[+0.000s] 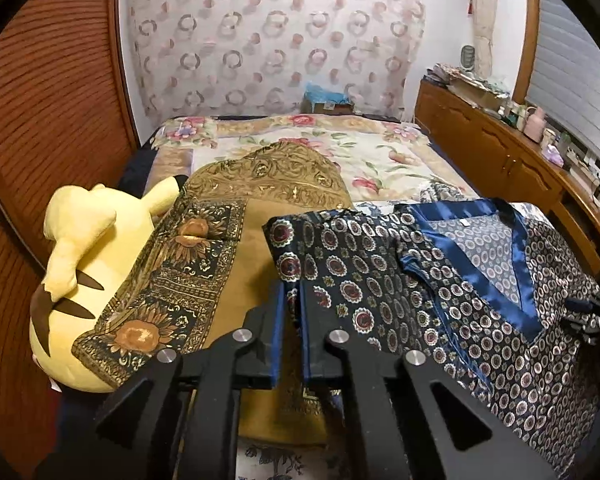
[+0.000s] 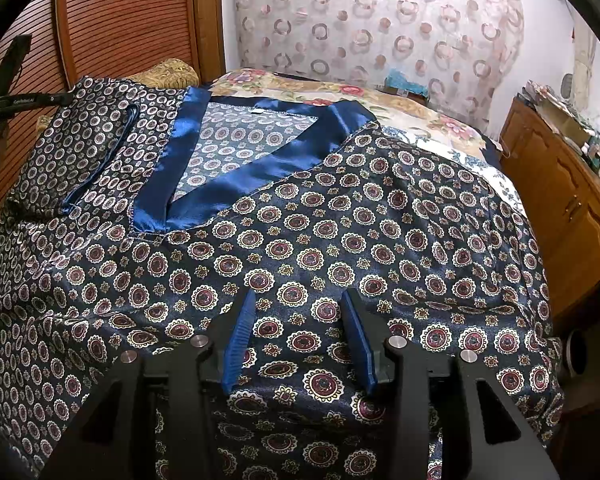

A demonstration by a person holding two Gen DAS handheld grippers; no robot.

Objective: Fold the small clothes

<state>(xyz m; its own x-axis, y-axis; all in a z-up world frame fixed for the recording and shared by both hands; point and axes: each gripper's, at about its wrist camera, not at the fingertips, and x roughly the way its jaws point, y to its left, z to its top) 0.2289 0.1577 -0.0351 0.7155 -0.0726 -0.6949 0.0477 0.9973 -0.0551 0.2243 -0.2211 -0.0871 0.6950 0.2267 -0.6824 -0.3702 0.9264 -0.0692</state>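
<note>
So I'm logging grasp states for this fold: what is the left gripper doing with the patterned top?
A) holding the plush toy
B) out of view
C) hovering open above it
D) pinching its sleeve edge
D: the left gripper is closed on a fold of the patterned top at its sleeve edge.

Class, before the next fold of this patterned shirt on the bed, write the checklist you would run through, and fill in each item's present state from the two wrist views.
1. Left gripper has hold of the shirt: ok, its fingers are closed on the sleeve edge.
2. Right gripper has a hold: not ok, jaws open, fabric only lying between them.
3. Blue neckline trim faces up and shows: ok.
4. Shirt body smooth: ok on the right side; left side is bunched.
5. Yellow plush toy is off the shirt: ok.
6. Bottom hem lies straight: cannot tell, out of view.
</note>
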